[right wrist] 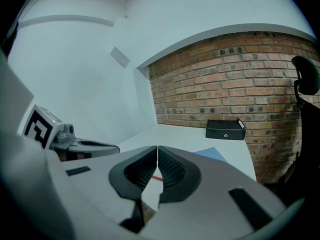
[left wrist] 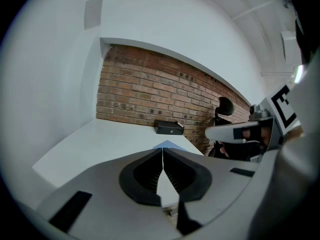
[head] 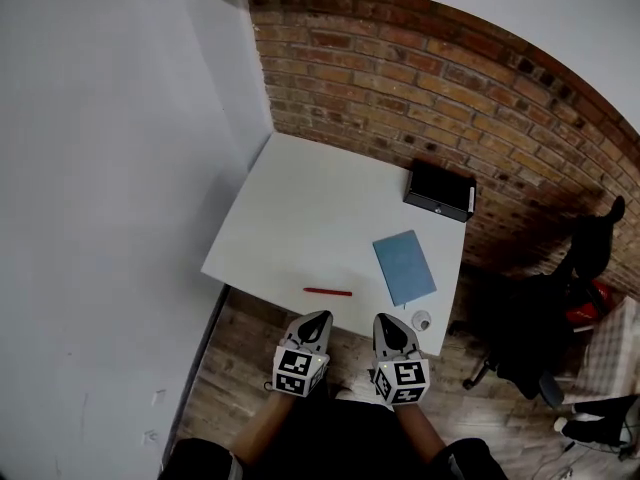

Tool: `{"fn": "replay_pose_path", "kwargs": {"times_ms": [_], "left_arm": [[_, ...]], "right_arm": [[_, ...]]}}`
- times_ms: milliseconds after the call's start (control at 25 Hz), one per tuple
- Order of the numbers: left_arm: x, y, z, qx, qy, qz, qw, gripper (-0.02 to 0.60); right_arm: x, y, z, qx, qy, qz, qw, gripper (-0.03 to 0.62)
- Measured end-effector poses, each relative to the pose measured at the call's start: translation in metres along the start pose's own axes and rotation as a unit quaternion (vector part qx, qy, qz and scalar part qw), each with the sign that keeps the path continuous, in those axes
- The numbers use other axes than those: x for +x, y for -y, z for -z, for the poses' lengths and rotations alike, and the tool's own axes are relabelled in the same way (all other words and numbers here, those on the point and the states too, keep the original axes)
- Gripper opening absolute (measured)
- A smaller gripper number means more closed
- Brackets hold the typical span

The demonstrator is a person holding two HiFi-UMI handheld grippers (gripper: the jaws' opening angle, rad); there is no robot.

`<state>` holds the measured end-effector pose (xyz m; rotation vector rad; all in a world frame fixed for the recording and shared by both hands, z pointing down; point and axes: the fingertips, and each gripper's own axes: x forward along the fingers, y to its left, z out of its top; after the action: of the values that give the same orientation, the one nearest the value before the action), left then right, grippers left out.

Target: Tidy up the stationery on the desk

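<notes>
While left claw [head: 318, 320] and right claw [head: 385, 320] are hovering closed and empty at bench [head: 300, 208] near edge, pen [head: 328, 292] is lying just ahead, notebook [head: 404, 266] sitting beyond, box [head: 439, 190] resting by far wall [head: 400, 58].

A white table [head: 300, 218] sits cornered between brick wall [head: 420, 78] and white wall [head: 100, 218], on wooden floor [head: 230, 368], black chair [head: 540, 328] nearby.

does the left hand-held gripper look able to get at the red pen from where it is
Probably yes. The red pen lies on the desk just ahead of the left hand-held gripper, with nothing between them. Its jaws are shut and would have to open first.
</notes>
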<state>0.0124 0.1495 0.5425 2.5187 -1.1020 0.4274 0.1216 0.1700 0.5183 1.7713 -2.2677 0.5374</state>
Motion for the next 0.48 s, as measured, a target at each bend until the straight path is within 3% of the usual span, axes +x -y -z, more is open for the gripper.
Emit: {"fn": "replay_pose_path", "kwargs": {"times_ms": [280,480], "left_arm": [[0.032,-0.051,-0.02,-0.003,-0.009,0.034,0.9994,0.015],[0.054,-0.077,-0.028,0.0,-0.026,0.055,0.9981,0.015]], "right_arm": [[0.065,-0.01,-0.035,0.001,0.004,0.008,1.0,0.023],[0.09,0.007,-0.05,0.014,0.012,0.039,0.999,0.023]]}}
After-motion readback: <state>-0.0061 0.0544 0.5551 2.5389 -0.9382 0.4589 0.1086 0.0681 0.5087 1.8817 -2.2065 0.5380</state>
